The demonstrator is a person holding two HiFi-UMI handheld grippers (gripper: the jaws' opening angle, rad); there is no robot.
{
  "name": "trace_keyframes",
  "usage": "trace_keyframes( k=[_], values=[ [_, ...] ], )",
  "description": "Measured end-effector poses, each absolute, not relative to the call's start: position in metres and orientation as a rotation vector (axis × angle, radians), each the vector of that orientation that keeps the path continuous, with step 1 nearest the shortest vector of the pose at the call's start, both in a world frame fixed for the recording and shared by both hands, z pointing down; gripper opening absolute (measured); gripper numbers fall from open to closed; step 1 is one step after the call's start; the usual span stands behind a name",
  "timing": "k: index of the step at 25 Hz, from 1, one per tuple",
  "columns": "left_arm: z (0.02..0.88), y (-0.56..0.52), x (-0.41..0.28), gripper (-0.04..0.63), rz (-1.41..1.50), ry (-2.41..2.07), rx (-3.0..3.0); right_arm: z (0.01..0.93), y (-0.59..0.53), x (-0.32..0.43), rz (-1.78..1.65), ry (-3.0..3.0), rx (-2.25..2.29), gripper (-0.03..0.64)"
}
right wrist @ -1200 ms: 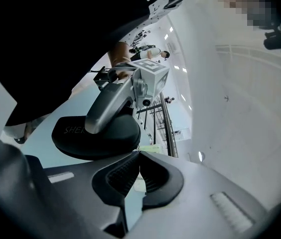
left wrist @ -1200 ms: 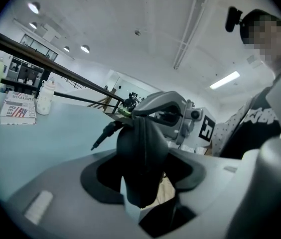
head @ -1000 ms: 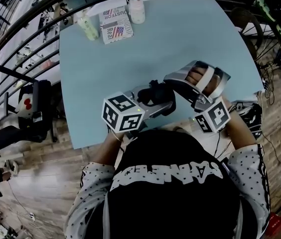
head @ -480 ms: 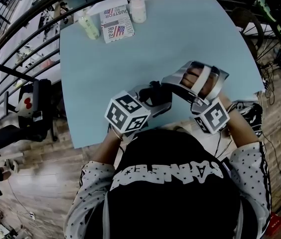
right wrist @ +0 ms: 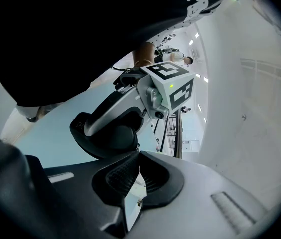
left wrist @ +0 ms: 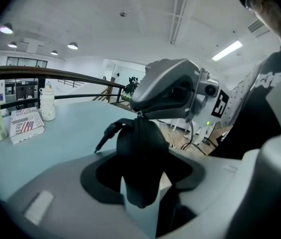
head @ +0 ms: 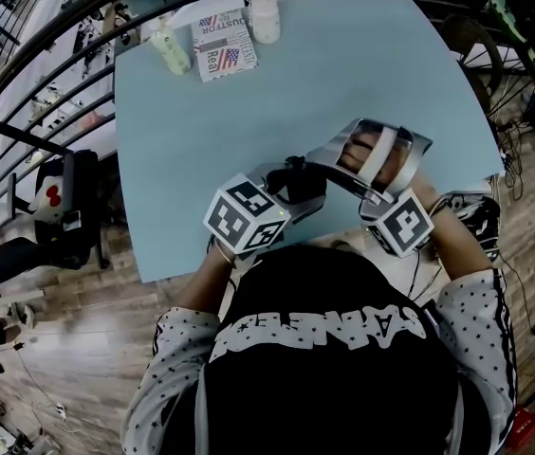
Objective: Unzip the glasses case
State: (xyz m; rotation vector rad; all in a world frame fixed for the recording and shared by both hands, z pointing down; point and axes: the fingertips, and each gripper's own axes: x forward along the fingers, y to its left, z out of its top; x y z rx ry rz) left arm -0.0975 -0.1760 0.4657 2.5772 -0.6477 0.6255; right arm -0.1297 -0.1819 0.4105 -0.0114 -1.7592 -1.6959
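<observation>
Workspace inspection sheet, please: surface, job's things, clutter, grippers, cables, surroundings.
Surface: light blue table.
Job's things: black glasses case, near the table's near edge; its zip looks closed along the seam that shows.
Clutter: green bottle, printed box and white bottle, grouped at the far edge.
Grippers: left gripper shut on the case; right gripper shut, its tips at the zip's top end.
Cables: thin cables beyond the table, over the floor.
Surroundings: curved railing; wooden floor.
</observation>
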Motion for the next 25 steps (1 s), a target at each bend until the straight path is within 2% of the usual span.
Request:
trace_keyframes(
  k=[11, 16, 19, 25],
  values=[
    [0.457, -0.183, -0.107, 0.0, 0.516, -0.692, 2.568, 0.403, -0.19, -0.131, -1.58, -1.929, 0.106, 0.017],
    [0.438, -0.194, -0.123, 0.0, 0.281, -0.743, 2.519, 0.399, -0.2, -0.12, -1.502, -1.988, 0.22, 0.029],
    [0.424, -0.201, -0.138, 0.0, 0.108, -0.772, 2.466, 0.389, -0.205, -0.115, -1.427, -2.084, 0.334, 0.006],
    [0.401, -0.217, -0.169, 0.0, -0.21, -0.852, 2.341, 0.373, -0.214, -0.105, -1.239, -2.288, 0.545, 0.005]
  ],
)
